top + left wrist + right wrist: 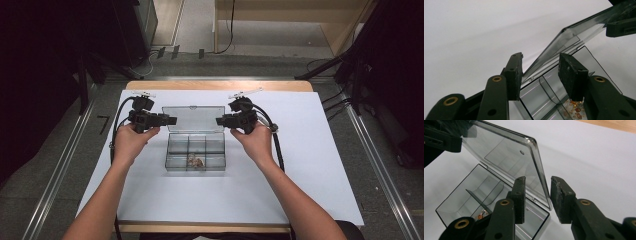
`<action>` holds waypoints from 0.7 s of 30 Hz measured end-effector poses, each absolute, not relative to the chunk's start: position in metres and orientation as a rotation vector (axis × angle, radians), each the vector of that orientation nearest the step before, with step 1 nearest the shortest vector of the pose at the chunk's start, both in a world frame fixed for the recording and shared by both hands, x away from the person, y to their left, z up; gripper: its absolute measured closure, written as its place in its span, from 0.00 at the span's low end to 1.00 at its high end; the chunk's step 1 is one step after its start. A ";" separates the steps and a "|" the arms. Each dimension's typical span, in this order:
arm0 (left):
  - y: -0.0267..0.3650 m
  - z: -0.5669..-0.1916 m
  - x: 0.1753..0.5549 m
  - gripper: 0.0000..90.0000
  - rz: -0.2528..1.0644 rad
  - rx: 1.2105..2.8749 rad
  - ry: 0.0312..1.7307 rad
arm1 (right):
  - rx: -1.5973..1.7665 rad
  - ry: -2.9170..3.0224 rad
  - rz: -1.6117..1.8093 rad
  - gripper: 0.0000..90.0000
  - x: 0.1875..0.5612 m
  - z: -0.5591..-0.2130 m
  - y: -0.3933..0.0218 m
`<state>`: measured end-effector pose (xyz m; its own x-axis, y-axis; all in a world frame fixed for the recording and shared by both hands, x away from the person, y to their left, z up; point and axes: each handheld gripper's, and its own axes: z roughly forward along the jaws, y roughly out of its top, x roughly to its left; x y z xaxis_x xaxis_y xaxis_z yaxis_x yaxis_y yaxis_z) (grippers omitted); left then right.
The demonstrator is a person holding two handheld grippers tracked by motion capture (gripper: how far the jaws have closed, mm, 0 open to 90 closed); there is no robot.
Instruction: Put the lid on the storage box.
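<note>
A clear plastic compartment box (pixel 196 150) sits mid-table with its hinged lid (pixel 194 119) standing up at the back. Small amber and pale beads (pixel 195 161) lie in its front middle compartment. My left gripper (pixel 170 120) is at the lid's left edge and my right gripper (pixel 220 121) at its right edge. In the left gripper view, the left gripper (pixel 541 58) is open, its jaws straddling the edge of the lid (pixel 564 42), with the beads (pixel 574 110) below. In the right gripper view, the right gripper (pixel 538 180) is open astride the lid (pixel 506 155), apart from it.
The box rests on a white board (pixel 300 165) laid over a wooden table (pixel 220 85). Metal rails (pixel 60 165) run along the floor on both sides. Dark stands and cables (pixel 350 75) sit beyond the far corners.
</note>
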<state>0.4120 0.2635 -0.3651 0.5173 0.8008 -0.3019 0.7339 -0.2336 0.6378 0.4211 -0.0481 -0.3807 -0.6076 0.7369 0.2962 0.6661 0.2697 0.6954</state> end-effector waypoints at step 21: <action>0.270 -0.354 0.395 0.61 0.141 2.021 1.209 | 1.323 2.459 1.283 0.73 0.409 -0.376 -0.053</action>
